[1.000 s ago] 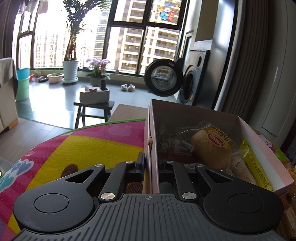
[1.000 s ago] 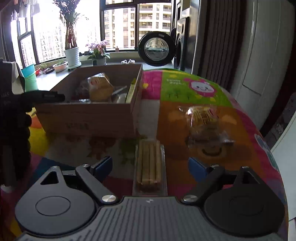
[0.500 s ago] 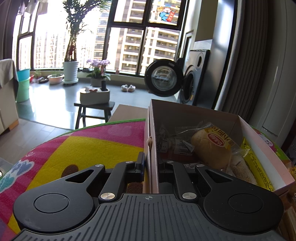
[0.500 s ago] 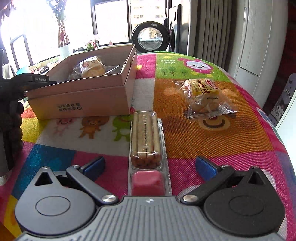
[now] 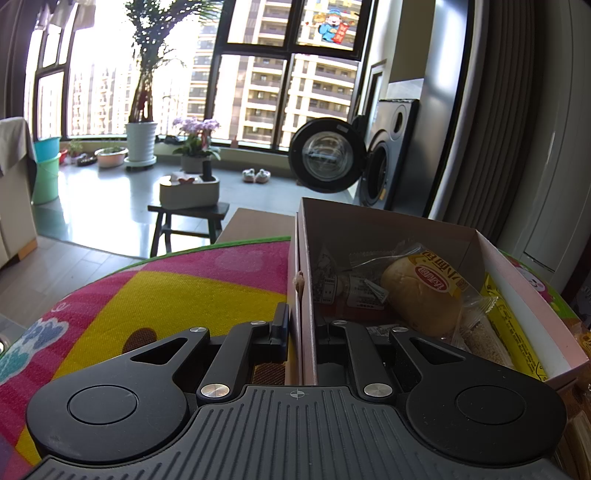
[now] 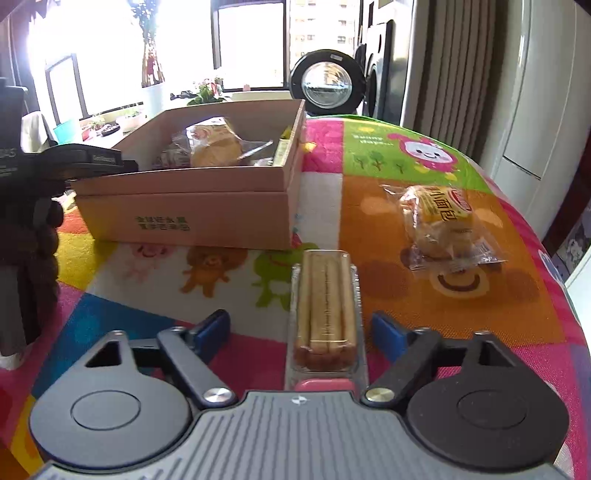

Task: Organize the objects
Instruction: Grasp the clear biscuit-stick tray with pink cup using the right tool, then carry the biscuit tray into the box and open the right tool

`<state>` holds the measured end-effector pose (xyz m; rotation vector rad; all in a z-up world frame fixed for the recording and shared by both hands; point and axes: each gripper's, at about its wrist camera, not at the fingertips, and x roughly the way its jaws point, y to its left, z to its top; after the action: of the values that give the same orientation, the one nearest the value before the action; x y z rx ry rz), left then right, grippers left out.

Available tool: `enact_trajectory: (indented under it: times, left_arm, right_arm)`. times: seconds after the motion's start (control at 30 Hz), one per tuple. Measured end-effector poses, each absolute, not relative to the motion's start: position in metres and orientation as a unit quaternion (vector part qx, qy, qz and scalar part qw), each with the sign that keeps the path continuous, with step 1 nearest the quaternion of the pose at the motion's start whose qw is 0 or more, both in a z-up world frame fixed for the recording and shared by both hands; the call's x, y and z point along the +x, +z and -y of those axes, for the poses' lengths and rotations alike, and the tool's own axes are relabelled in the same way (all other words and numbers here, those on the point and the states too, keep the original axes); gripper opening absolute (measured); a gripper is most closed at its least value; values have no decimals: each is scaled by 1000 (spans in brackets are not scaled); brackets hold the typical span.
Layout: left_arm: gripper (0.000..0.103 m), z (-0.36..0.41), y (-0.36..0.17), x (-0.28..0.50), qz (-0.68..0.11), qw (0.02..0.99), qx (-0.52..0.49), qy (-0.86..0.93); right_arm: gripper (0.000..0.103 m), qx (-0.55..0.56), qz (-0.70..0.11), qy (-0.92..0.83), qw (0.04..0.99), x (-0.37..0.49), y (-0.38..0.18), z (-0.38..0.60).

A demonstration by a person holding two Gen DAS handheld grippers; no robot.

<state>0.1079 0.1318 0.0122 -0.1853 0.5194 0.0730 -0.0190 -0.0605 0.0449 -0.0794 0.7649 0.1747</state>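
Tall dark-framed windows point(image 5: 255, 74) fill the far wall, with high-rise blocks outside and hard daylight washing over the glossy grey floor point(image 5: 103, 206). A cartoon sticker point(image 5: 330, 26) sits on an upper pane. On the sill stand a tall plant point(image 5: 142, 110) in a white pot and purple flowers point(image 5: 195, 129). A dark stool point(image 5: 188, 221) carries a white tray. Slippers point(image 5: 255, 175) lie near a washer point(image 5: 384, 158) with its round door point(image 5: 327, 155) swung open. Grey curtains point(image 5: 491, 129) hang at right, beside white cabinet panels point(image 5: 561, 166). Teal tubs point(image 5: 46, 166) stand at left.
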Motion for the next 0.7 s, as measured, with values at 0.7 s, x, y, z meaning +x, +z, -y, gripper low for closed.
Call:
enact_trajectory:
  times: [0.7]
  left_arm:
    - [13, -133, 14, 108, -257, 961, -95, 34]
  right_arm:
    - [33, -72, -381, 98, 916, -87, 132, 73]
